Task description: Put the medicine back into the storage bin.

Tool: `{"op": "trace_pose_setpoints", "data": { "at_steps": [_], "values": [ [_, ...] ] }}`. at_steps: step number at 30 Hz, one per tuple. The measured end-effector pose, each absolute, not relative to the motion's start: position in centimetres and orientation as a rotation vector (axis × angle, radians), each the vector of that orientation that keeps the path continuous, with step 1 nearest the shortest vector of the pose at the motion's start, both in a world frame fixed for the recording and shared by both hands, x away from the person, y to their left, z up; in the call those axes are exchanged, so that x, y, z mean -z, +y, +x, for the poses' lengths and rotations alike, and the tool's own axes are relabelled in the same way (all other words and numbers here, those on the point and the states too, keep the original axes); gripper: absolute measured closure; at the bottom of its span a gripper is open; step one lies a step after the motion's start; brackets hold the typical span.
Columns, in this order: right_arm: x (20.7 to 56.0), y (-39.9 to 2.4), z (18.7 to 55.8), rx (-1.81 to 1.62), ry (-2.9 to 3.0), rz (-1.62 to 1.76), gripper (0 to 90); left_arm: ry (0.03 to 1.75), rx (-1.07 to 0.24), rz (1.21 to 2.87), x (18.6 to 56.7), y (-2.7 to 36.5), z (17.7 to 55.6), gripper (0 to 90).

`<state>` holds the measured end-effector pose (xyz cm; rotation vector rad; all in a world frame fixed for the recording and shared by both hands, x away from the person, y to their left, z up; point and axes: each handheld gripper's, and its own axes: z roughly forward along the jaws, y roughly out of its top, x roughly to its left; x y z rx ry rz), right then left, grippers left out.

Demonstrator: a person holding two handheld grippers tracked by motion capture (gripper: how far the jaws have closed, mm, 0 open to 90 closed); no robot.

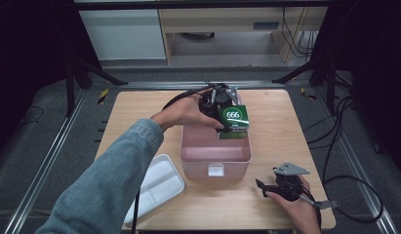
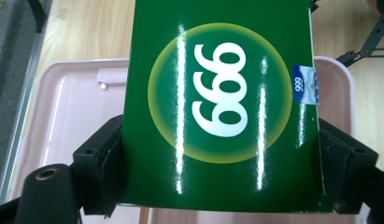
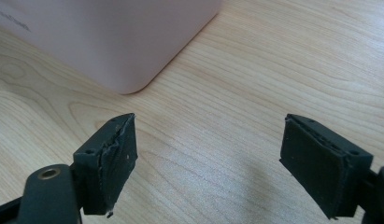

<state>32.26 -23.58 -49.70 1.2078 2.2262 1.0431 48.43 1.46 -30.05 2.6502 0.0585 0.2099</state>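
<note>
A green box marked "666" hangs over the far end of the pink bin. My left gripper is shut on it, with a jaw pressed against each side of the box. My right gripper rests near the table's front right, jaws wide open with nothing between them, just beside the pink bin's corner.
A white divided tray lies at the front left of the wooden table. Cables trail off the table's right side. Bare wood lies under the right gripper.
</note>
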Motion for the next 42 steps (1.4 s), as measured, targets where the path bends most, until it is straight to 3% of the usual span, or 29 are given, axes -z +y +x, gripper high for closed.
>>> {"op": "trace_pose_setpoints", "data": {
  "at_steps": [42],
  "values": [
    [49.6,-23.6,32.2,-1.045,2.232,1.202,18.8,0.041,-0.074,2.671,36.3,-0.1,48.5,16.0]
  ]
}}
